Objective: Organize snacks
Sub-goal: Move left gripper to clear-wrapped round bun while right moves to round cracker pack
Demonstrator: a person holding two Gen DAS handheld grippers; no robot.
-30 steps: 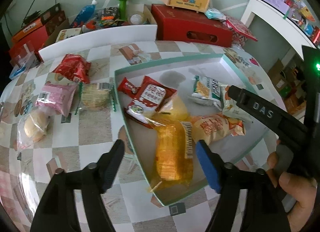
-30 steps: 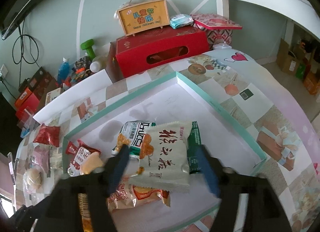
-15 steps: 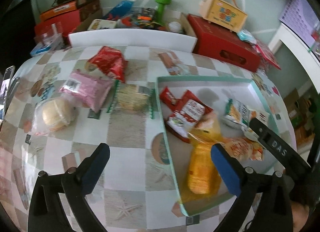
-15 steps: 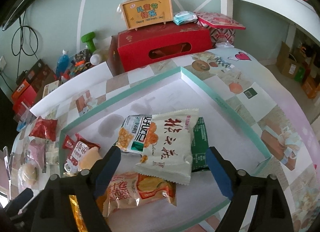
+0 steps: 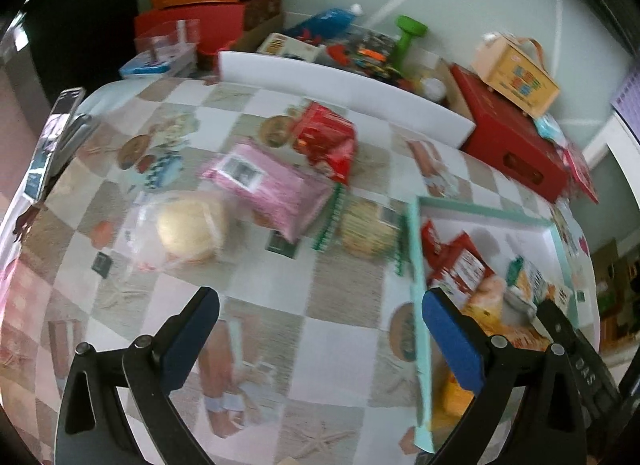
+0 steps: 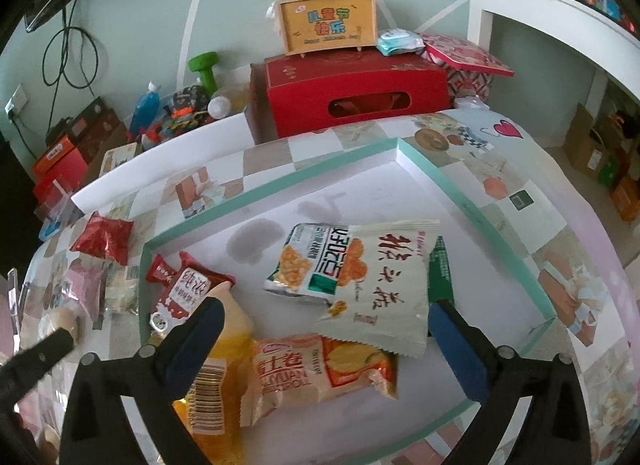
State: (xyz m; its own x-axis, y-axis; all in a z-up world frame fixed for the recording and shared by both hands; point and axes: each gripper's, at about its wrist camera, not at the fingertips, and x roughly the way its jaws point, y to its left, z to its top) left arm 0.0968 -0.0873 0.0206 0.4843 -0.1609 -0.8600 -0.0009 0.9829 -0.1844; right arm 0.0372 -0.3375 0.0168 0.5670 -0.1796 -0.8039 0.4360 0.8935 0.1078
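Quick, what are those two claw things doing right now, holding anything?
Left gripper: open, holding nothing, above the checkered tablecloth.
Right gripper: open, holding nothing, over the teal-rimmed tray.

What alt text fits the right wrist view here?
The open right gripper hovers empty over a teal-rimmed tray holding snack packets, a white bag on top. More snacks, including a red packet, lie on the checkered table.
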